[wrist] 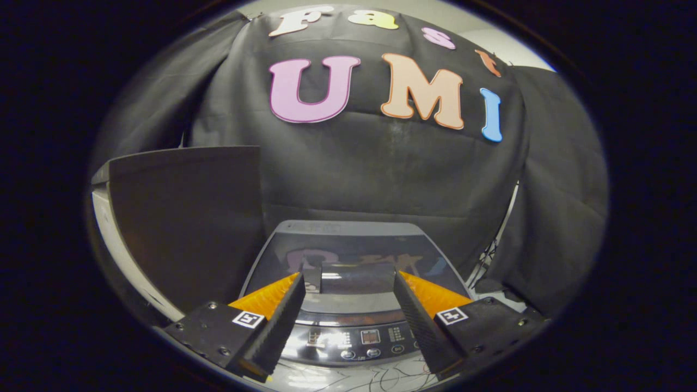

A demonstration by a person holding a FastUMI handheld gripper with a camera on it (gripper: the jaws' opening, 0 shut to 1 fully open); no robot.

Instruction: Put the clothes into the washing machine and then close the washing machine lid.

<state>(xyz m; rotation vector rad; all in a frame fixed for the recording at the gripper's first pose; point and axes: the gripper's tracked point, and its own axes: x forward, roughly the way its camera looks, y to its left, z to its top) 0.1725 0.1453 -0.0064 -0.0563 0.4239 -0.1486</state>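
Ahead at 12 o'clock, I see the washer (354, 305) lid (354, 256) down; my fingers (348, 280) gape apart, empty. A dark box (185, 218) stands at 10.

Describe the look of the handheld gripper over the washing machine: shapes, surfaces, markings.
The gripper has two long wedge-shaped fingers whose facing sides are finely ribbed. Each sits on a blocky, matte mount studded with small screws, and each mount carries a square black-and-white fiducial tag. Smooth sloped panels run along the fingers' outer sides. No cables visible.
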